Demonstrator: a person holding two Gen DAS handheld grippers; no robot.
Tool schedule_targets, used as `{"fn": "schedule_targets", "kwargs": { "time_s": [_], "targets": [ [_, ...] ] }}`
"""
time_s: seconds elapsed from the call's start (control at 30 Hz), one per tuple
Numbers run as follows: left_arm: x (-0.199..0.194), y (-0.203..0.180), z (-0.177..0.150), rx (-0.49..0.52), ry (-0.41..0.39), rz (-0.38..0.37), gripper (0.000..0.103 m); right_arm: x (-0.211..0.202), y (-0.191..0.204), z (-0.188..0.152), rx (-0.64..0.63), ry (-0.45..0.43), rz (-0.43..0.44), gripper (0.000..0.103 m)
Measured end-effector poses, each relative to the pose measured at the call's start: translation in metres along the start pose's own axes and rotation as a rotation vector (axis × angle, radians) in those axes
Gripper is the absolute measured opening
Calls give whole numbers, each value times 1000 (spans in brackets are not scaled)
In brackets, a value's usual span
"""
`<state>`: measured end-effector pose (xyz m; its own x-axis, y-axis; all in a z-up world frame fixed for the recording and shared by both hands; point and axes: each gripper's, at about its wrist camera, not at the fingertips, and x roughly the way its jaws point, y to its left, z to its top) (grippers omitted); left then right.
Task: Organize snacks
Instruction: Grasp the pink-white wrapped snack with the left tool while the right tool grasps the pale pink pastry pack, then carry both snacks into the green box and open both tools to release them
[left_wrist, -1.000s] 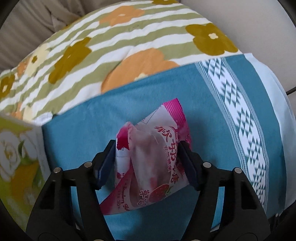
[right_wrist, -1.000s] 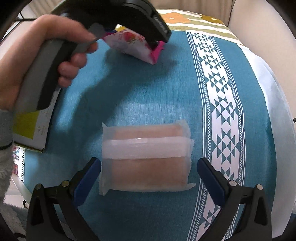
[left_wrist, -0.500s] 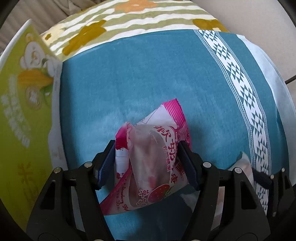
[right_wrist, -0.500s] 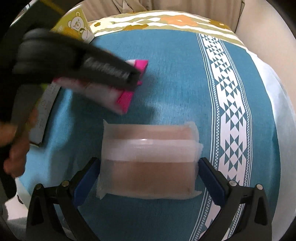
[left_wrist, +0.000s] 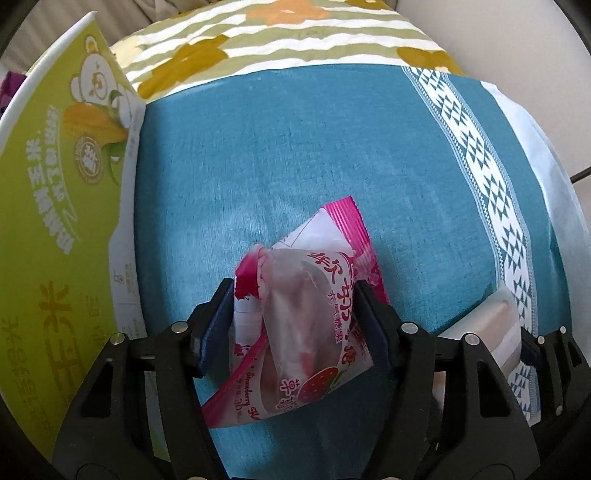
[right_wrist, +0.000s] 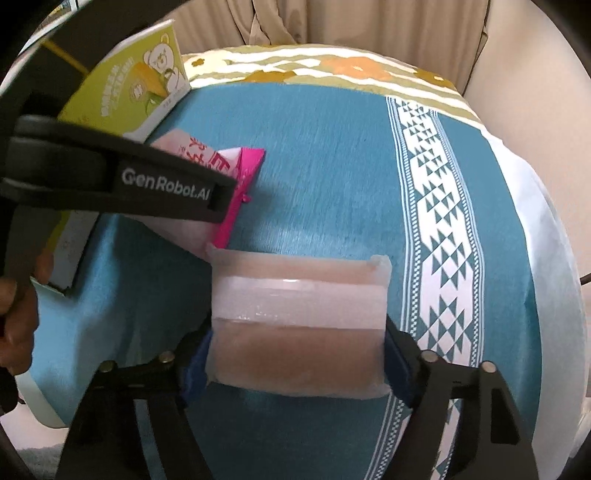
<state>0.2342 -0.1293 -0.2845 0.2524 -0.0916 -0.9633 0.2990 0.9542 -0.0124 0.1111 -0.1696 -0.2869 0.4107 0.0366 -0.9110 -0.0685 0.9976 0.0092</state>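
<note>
A pink strawberry snack packet (left_wrist: 306, 325) sits crumpled between the pads of my left gripper (left_wrist: 291, 295), held above the blue cloth (left_wrist: 295, 147); its jaws are closing a little tighter on it. In the right wrist view the same packet (right_wrist: 240, 173) pokes out past the left gripper's black finger (right_wrist: 166, 184). A translucent wrapped pack with a beige filling (right_wrist: 299, 302) lies crosswise in my right gripper (right_wrist: 297, 354), whose jaws are closing, both blue pads against its ends. The pack's end (left_wrist: 495, 321) shows at the lower right of the left wrist view.
A green snack box with a bear picture (left_wrist: 55, 184) lies along the cloth's left side (right_wrist: 125, 88). A striped floral cloth (left_wrist: 295, 33) covers the far end. A white patterned band (right_wrist: 439, 221) runs down the right. A person's hand (right_wrist: 18, 295) grips the left gripper's handle.
My right gripper's wide-open jaws have closed onto the translucent pack. The left gripper has carried the pink packet nearer, down beside the green box and close to the right gripper.
</note>
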Motion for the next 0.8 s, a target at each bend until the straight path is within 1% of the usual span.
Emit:
{"fn": "schedule_targets", "kwargs": {
  "time_s": [0.13, 0.3, 0.33, 0.5, 0.57, 0.67, 0.8],
  "targets": [
    [-5, -1, -2, -5, -10, -12, 55, -2, -18, 2, 18, -6, -6, 70],
    [-15, -8, -4, -2, -32, -32, 50, -19, -35, 14, 35, -29, -25, 70],
    [-20, -8, -4, -9, -43, -45, 49, -29, -31, 12, 39, -34, -26, 70],
    [-47, -12, -3, -14, -102, -66, 49, -54, -49, 21, 69, -74, -31, 70],
    [-61, -11, -3, -29, -129, -83, 49, -63, -53, 26, 68, -94, -31, 70],
    [-94, -5, -2, -59, -182, -114, 49, -86, -57, 31, 45, -127, -35, 70],
    [-151, 11, -3, -80, -275, -118, 49, -118, -52, 57, 7, -181, -14, 70]
  ]
}}
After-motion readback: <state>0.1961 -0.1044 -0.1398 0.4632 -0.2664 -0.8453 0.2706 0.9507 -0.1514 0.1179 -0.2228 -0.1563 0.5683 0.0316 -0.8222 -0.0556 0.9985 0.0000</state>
